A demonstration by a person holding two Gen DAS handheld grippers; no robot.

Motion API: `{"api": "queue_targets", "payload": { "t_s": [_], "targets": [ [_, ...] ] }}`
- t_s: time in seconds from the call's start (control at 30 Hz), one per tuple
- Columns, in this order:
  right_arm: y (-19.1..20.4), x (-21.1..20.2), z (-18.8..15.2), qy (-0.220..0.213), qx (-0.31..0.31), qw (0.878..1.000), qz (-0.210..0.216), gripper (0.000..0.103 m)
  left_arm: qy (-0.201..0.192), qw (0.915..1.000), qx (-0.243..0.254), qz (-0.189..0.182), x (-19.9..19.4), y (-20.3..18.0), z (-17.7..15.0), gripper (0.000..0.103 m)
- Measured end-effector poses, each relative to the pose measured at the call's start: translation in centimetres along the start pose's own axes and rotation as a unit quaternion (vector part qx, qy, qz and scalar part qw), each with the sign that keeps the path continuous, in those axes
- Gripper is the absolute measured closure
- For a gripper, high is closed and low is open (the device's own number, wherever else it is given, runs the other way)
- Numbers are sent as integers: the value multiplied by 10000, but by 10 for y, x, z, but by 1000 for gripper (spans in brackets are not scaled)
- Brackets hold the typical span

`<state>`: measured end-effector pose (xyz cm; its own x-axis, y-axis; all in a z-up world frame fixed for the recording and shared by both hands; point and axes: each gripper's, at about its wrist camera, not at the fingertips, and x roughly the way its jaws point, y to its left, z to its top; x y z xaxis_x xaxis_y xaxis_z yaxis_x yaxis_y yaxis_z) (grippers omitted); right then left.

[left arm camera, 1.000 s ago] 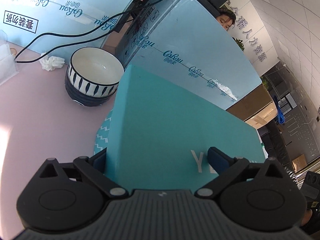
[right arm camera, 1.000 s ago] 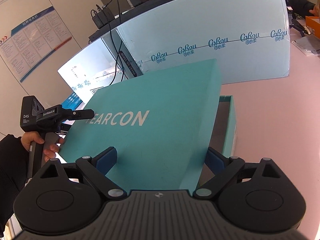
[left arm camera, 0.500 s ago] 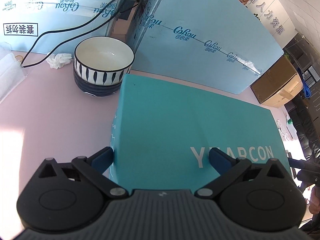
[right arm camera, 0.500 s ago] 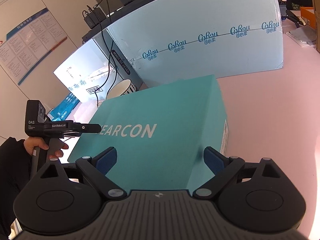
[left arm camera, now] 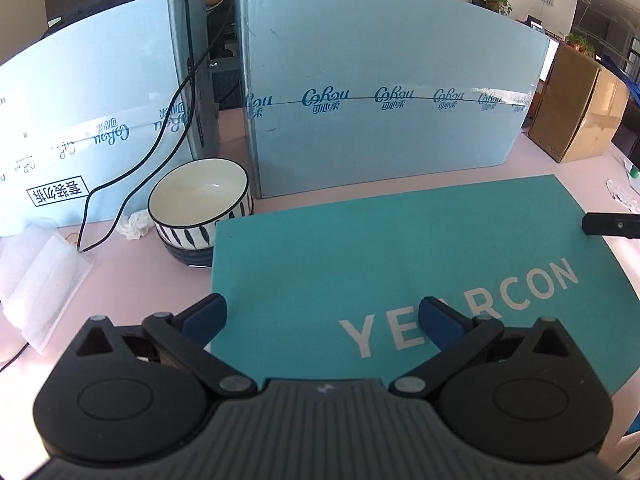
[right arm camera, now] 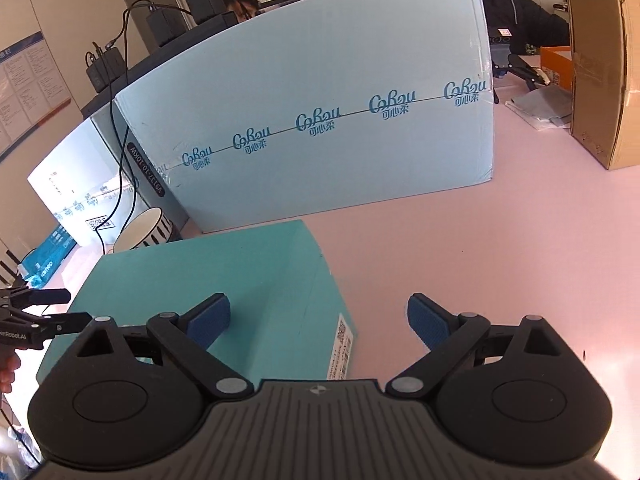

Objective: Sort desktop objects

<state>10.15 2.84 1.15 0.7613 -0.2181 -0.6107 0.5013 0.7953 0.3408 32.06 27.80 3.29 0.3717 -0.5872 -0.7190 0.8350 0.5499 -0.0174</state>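
A teal YEARCON box (left arm camera: 400, 264) lies closed and flat on the pink desk; it also shows in the right wrist view (right arm camera: 224, 296). My left gripper (left arm camera: 324, 320) is open, hovering over the box's near left part. My right gripper (right arm camera: 320, 320) is open above the box's right end, one finger over the lid and one over the desk. The right gripper's finger (left arm camera: 612, 226) shows at the right edge of the left wrist view. The left gripper (right arm camera: 36, 312) shows at the left edge of the right wrist view.
A striped bowl (left arm camera: 200, 208) stands just left of the box, with a crumpled tissue (left arm camera: 136, 226) and a plastic packet (left arm camera: 36, 276) beside it. Large light-blue cartons (left arm camera: 380, 112) wall the back. A brown carton (right arm camera: 600, 80) stands at the right. A black cable (left arm camera: 132, 168) hangs down.
The teal lid has come down from tilted to flat on the box. Both grippers have pulled back and apart from it, staying open.
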Motion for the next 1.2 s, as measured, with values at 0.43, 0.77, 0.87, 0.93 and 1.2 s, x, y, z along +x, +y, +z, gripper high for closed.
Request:
{"api": "queue_targets", "payload": {
  "t_s": [0.43,0.77,0.87,0.93,1.2],
  "targets": [
    [-19,4,-2,33,468,9987,212,1,-302,9956,483,-738,25,-58,27,0],
    [9,-11,-6,394,224,9959,788,1,-57,9638,-2666,-69,-12,114,-25,0],
    [13,-9,-7,439,192,9960,756,1,183,9566,-2856,-549,2,113,-34,0],
    [15,-7,-7,468,182,9961,731,2,428,9584,-2707,-797,14,99,-37,0],
    [24,-1,-16,584,136,9937,943,3,534,9594,-2460,-1271,22,81,-36,1]
  ]
}}
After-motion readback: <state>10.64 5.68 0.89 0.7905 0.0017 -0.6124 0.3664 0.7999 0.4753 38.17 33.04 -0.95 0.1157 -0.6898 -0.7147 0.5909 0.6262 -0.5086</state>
